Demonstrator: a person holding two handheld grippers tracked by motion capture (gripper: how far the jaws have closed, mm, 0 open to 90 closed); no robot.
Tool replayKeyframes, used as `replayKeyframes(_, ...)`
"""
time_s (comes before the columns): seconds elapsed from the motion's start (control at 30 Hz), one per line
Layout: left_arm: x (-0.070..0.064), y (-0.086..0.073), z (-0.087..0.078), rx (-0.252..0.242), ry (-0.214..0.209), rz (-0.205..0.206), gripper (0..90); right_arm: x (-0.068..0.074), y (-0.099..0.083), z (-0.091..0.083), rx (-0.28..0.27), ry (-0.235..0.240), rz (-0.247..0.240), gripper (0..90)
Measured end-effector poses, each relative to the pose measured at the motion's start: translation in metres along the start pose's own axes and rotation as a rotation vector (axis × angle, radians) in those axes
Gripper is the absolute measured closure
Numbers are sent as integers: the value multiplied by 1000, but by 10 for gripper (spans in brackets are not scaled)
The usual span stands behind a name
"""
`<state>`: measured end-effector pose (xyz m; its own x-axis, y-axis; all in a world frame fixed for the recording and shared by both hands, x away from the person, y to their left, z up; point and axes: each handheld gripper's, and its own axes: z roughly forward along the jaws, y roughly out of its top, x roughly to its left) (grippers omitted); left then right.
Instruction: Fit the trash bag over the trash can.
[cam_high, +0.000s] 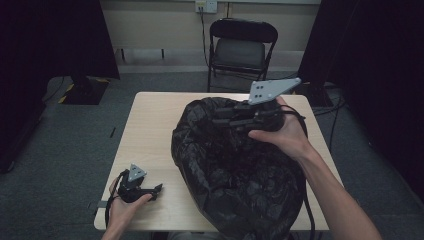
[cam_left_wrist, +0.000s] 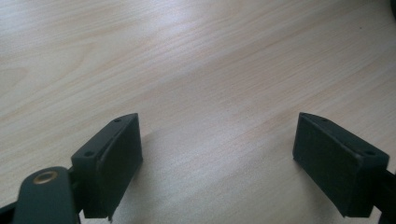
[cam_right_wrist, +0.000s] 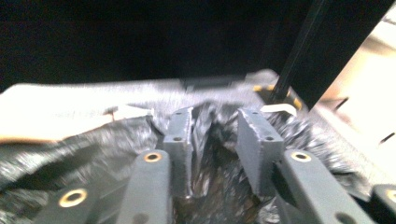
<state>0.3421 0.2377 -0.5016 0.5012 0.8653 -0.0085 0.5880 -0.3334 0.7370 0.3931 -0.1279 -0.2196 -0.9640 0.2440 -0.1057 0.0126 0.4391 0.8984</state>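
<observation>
High view: one wooden table (cam_high: 150, 130), light grain, carrying a large crumpled black plastic bag (cam_high: 235, 170) that covers the centre and right of the top and overhangs the near edge. Right gripper (cam_high: 225, 116), held in the person's right hand (cam_high: 282, 132), sits at the bag's upper far rim, grey three-cornered plate on top. Left gripper (cam_high: 157, 190), held in the left hand (cam_high: 122, 205), rests low at the near left corner of the table, well apart from the bag.

Left gripper view: jaws spread wide, nothing between them, bare tabletop (cam_left_wrist: 196, 70) beneath.

Right gripper view: jaws partly closed with a bunched fold of the black bag (cam_right_wrist: 210, 154) standing between them; blur hides whether the pads actually press the film.

Background item: folding chair (cam_high: 240, 45) beyond the table's far edge.
</observation>
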Motion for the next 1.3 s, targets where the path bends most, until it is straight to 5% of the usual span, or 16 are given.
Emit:
replayKeyframes(0.2,0,0,0,-1,-1,-1,151,-7,-5,27,120,39,7,720)
replayKeyframes(0.43,0,0,0,-1,0,0,151,-24,-18,58,273,76,117,652)
replayKeyframes(0.6,0,0,0,-1,0,1,154,-29,-31,82,394,158,106,601)
replayKeyframes(0.7,0,0,-1,0,0,0,156,-26,-35,91,465,169,76,490)
replayKeyframes(0.87,-1,0,-1,0,-1,1,156,-21,-45,102,562,177,10,440)
replayKeyframes(1.0,0,-1,-1,0,-2,2,156,-19,-51,108,649,200,59,382)
replayKeyframes(1.07,-1,0,-1,0,-3,0,155,-21,-54,111,682,204,106,365)
replayKeyframes(1.2,0,-1,-1,0,-2,2,156,-19,-57,114,727,219,94,317)
replayKeyframes(1.3,0,-1,-1,0,-4,2,155,-17,-51,110,703,214,84,301)
